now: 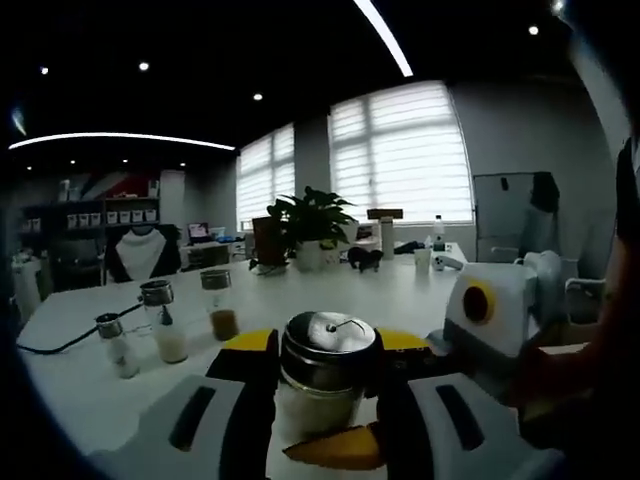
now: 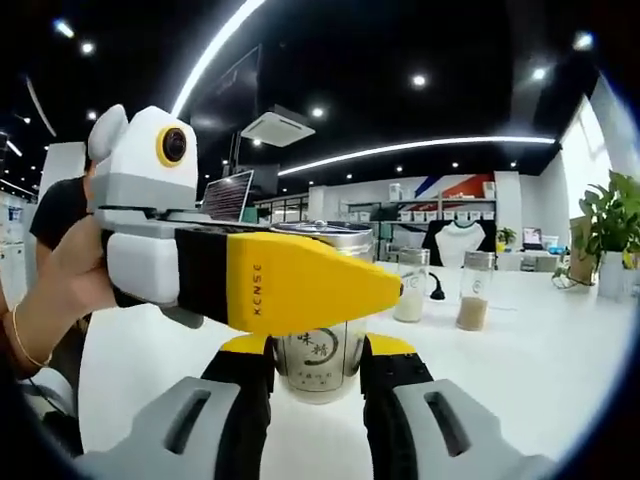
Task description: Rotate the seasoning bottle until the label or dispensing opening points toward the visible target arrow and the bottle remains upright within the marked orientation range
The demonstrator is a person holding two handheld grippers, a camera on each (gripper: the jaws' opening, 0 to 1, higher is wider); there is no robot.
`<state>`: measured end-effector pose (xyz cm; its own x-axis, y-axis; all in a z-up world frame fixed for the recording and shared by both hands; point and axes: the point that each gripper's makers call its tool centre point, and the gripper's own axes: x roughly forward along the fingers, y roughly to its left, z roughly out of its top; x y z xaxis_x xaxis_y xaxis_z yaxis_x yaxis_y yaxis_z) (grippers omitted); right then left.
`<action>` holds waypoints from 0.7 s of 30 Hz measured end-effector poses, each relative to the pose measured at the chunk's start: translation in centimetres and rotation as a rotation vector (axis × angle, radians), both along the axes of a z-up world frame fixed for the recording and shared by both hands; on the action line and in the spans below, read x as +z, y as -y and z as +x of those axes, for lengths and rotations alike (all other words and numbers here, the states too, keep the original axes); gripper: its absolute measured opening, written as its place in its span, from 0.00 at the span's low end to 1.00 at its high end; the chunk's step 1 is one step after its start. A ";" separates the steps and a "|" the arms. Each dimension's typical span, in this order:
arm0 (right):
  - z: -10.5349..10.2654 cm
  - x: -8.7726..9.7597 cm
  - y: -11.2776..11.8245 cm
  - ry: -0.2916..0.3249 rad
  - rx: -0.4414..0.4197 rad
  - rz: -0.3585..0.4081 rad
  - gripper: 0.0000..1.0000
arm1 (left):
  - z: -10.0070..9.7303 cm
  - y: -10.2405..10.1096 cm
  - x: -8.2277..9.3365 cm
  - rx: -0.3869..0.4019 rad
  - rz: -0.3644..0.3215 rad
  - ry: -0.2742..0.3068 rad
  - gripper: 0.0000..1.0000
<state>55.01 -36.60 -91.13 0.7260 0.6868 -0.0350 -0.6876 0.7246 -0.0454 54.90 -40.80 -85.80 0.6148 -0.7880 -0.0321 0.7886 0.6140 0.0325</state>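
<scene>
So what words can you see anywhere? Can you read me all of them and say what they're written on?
"KENSE", as best it reads: small dark letters on the yellow jaw of the left gripper, seen in the right gripper view.
Round dark emblem with two characters on the seasoning bottle: too blurred to read.
Labels on the boxes on the far shelf: too small to read.
The three small jars: no readable text.

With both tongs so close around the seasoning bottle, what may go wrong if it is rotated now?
1. Both the left tongs and right tongs bracket the seasoning bottle; uneven turning might tilt it.
2. Three other shakers stand nearby on the white table; a wide swing could knock one.
3. No target arrow is visible, so the label may end up misaligned.
</scene>
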 end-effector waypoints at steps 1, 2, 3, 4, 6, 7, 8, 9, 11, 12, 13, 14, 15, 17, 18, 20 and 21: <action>0.0 0.0 0.0 0.000 -0.003 -0.002 0.31 | 0.2 -0.2 0.0 0.031 0.007 0.013 0.38; 0.1 0.0 0.1 0.000 -0.009 -0.006 0.31 | 0.3 -0.2 0.1 0.044 0.010 0.022 0.38; 0.2 -0.1 0.1 0.000 -0.014 -0.007 0.31 | 0.4 -0.3 0.2 0.065 0.018 0.039 0.38; 0.3 -0.1 0.2 -0.010 -0.019 -0.004 0.31 | 0.2 -0.1 0.0 0.084 0.037 0.052 0.38; 0.4 -0.2 0.2 -0.017 -0.024 0.001 0.31 | 0.2 -0.1 -0.2 0.112 0.047 0.056 0.38; 0.4 -0.4 0.2 -0.016 -0.030 -0.005 0.31 | 0.1 -0.1 -0.3 0.121 0.055 0.061 0.38; 0.4 -0.5 0.1 -0.016 -0.033 -0.011 0.31 | 0.0 0.0 -0.4 0.126 0.061 0.062 0.38; 0.3 -0.6 0.1 -0.016 -0.036 -0.016 0.31 | 0.0 -0.1 -0.4 0.132 0.063 0.060 0.38; 0.3 -0.7 0.2 -0.020 -0.043 -0.016 0.31 | 0.0 -0.2 -0.6 0.153 0.063 0.057 0.38; 0.3 -0.7 0.2 -0.023 -0.046 -0.014 0.31 | 0.1 -0.4 -0.6 0.170 0.055 0.054 0.38; 0.4 -0.7 0.3 -0.027 -0.053 -0.008 0.31 | 0.1 -0.4 -0.6 0.176 0.052 0.055 0.38; 0.4 -0.7 0.3 -0.027 -0.057 -0.006 0.31 | 0.1 -0.5 -0.6 0.188 0.041 0.051 0.38; 0.4 -0.7 0.3 -0.026 -0.063 -0.007 0.31 | 0.1 -0.5 -0.6 0.198 0.034 0.046 0.38; 0.4 -0.7 0.4 -0.022 -0.074 -0.008 0.31 | 0.1 -0.6 -0.6 0.224 0.025 0.045 0.37; 0.4 -0.7 0.4 -0.020 -0.086 -0.009 0.31 | 0.1 -0.5 -0.7 0.238 0.029 0.048 0.37; 0.5 -0.8 0.6 -0.026 -0.104 0.001 0.31 | 0.1 -0.9 -0.7 0.300 0.037 0.057 0.37; 0.4 -0.8 0.6 -0.026 -0.112 0.008 0.31 | -0.1 -0.9 -0.7 0.321 0.051 0.075 0.36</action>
<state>55.41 -37.17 -91.96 0.7970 0.6019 -0.0496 -0.6034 0.7971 -0.0228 54.82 -39.91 -86.48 0.8338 -0.5519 -0.0120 0.5491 0.8271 0.1198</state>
